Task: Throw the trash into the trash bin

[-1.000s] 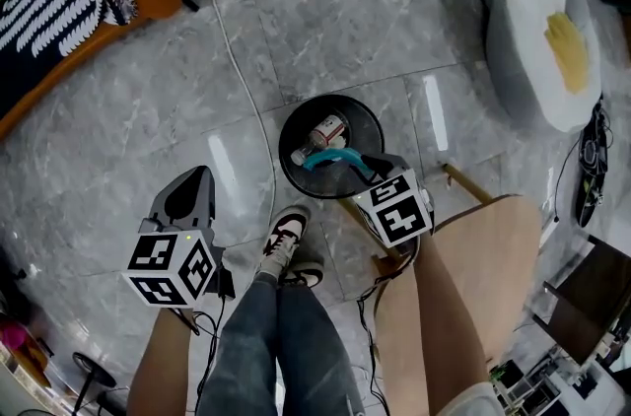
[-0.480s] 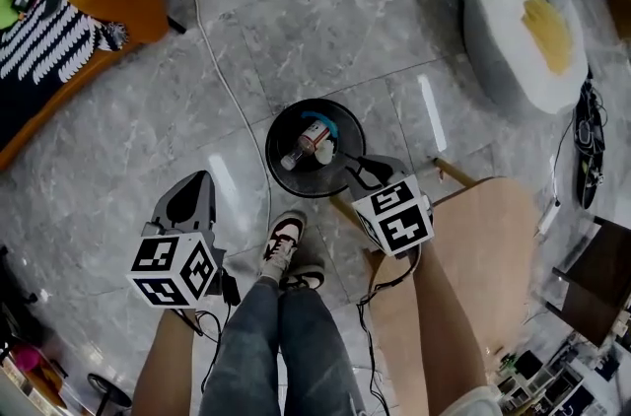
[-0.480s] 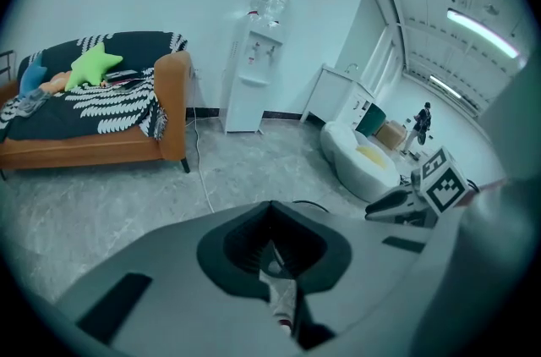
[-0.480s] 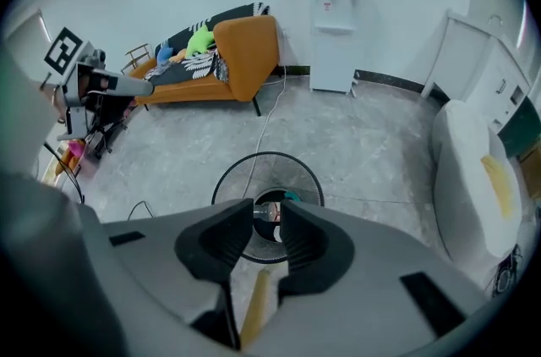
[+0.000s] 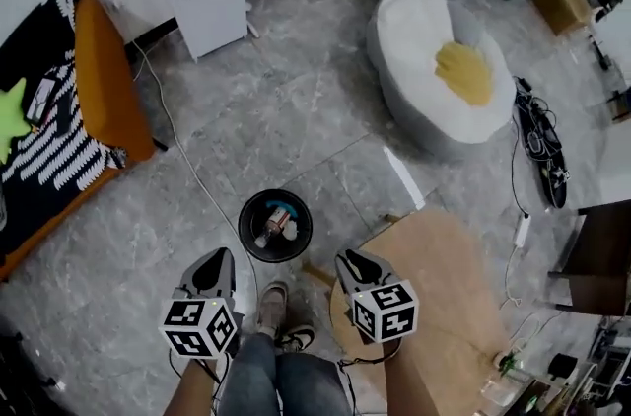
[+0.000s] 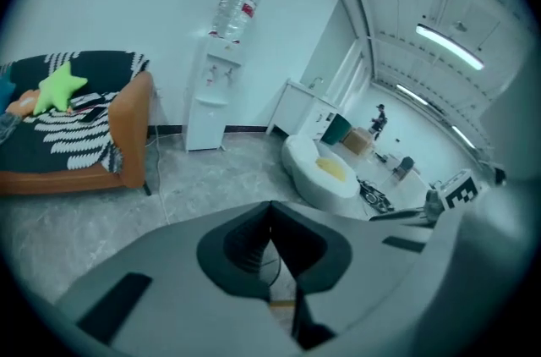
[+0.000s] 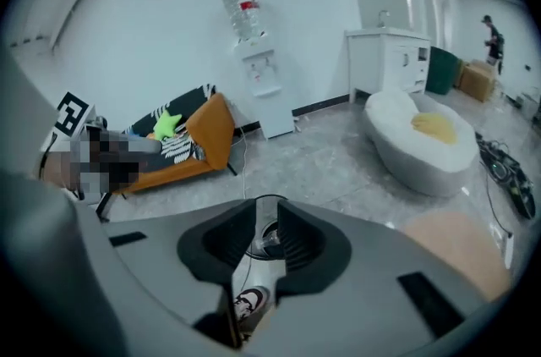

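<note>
Grey marble floor (image 5: 296, 108) bears trash bin (image 5: 245, 219); left gripper (image 6: 270, 207) jaws together, right gripper (image 7: 266, 207) jaws ajar, closing, empty.

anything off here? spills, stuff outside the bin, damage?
Nothing spilled or damaged. The trash bin stands upright with a bottle inside and no litter around it. Only nit: a thin cable trails loose across the floor right past the bin, close to where the person stands, a possible snag.

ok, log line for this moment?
left gripper: shut, empty | right gripper: narrowly open, empty | trash bin: bottle inside
</note>
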`<state>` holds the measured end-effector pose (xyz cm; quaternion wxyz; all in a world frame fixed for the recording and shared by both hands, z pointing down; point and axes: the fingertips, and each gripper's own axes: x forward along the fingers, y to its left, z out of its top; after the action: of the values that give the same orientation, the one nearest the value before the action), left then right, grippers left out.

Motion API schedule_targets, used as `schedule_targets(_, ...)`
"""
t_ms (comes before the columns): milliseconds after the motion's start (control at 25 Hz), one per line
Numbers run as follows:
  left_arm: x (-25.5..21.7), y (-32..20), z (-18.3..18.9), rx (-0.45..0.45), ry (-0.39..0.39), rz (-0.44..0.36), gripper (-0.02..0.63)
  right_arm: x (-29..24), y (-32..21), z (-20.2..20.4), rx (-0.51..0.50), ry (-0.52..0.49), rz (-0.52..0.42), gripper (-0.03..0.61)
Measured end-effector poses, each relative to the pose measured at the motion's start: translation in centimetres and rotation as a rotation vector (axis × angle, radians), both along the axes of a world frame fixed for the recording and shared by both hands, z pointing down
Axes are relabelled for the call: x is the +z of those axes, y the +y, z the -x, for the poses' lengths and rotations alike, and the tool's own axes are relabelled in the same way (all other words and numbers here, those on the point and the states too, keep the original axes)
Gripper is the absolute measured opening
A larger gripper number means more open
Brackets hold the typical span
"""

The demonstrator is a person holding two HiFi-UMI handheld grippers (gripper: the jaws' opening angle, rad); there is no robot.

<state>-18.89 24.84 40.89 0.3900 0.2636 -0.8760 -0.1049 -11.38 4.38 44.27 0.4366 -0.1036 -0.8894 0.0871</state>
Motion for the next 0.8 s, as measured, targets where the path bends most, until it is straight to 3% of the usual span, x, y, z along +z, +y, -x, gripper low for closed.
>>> schedule_targets(320, -16.2, -12.5, -3.3, 0.336, -0.141, -0.088, -0.009, -19.0, -9.0, -9.9, 0.405, -0.239, -0.051, 0.022)
schedule_targets(600, -30.3, -23.5, -10.6, 0.614, -0.331, -0.189, -0.009, -30.7, -17.2, -23.8, 0.721, -0.404, -0.153, 0.000)
schedule_targets(800, -39.5, -26.6, -13.1, 0.678, -0.489, -0.290, -0.009, -38.0, -20.6, -34.9, 0.935, -0.538, -0.253, 0.000)
